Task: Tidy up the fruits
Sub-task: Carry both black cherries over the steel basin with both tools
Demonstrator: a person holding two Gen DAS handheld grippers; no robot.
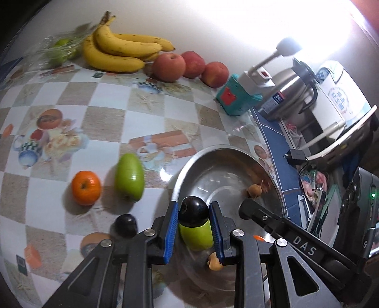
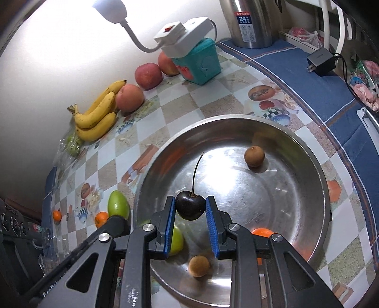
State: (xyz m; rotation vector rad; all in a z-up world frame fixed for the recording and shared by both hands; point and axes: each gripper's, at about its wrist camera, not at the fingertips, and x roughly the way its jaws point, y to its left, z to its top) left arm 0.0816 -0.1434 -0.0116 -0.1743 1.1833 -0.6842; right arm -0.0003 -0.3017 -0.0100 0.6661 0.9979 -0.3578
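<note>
While both grippers hold cherries over the bowl (image 2: 317, 180), right gripper (image 2: 190, 210) fingers pinching one (image 2: 190, 205), left gripper (image 1: 193, 219) another (image 1: 193, 210): hard squeeze bruises; released high, they bounce out.

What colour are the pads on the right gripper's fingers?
Blue, ribbed pads; clearest in the right wrist view, closed on a dark cherry.

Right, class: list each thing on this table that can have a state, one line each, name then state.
Left gripper: shut on a dark cherry.
Right gripper: shut on a stemmed cherry, over the bowl.
Bowl: upright, holds two brown fruits, a green one, an orange one.
Lamp: lit.
Bananas: bunched, by the wall.
Green mango: lying outside the bowl.
Charger: unplugged.
</note>
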